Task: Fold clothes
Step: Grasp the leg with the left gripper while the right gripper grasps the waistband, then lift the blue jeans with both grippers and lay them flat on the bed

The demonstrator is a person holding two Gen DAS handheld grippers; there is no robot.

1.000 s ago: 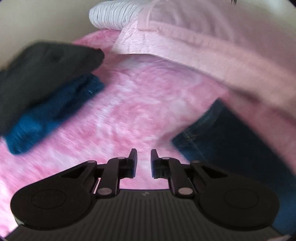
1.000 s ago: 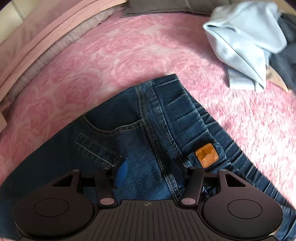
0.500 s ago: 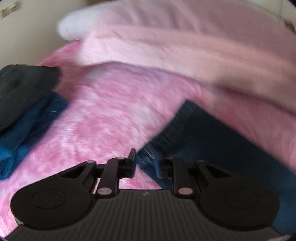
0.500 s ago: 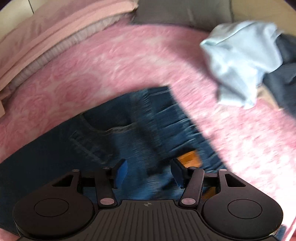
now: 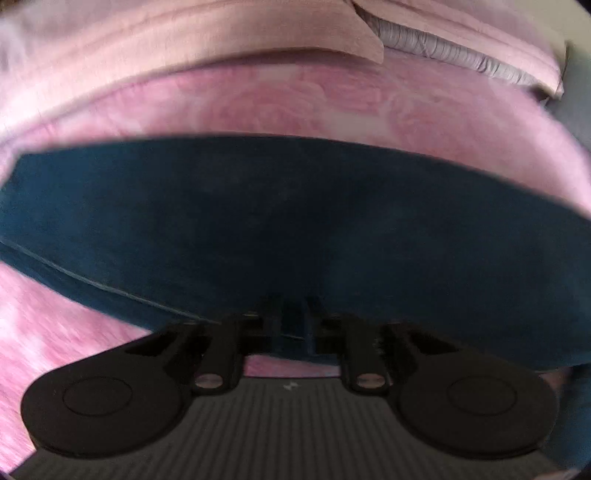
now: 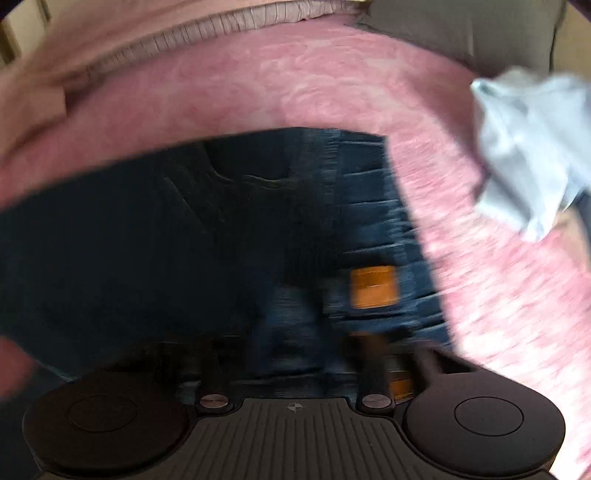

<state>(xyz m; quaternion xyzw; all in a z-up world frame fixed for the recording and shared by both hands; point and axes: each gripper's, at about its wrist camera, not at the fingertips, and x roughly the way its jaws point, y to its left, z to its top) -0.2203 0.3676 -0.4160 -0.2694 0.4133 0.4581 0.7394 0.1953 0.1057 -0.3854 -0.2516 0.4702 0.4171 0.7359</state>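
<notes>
Dark blue jeans (image 5: 295,221) lie flat across the pink bedspread (image 5: 332,103). My left gripper (image 5: 294,317) reaches over the near edge of a leg. Its jaws are closing to a narrow gap with denim in it. In the right wrist view the waistband end of the jeans (image 6: 147,258) shows an orange-brown patch (image 6: 373,288). My right gripper (image 6: 293,350) sits low over the waistband beside that patch, and its jaws are closing with denim between them. Its fingertips are lost in motion blur.
Pink pillows (image 5: 184,37) and a ruffled grey one (image 5: 443,48) line the far side of the bed. A crumpled light blue garment (image 6: 528,147) lies to the right of the jeans. A grey cushion (image 6: 461,29) sits behind it. Bare pink bedspread (image 6: 498,295) lies right of the waistband.
The left gripper swept from the dark clothes pile, past the hem, to the middle of the jeans leg and rolled. The right view turned a little; its blue pads no longer show.
</notes>
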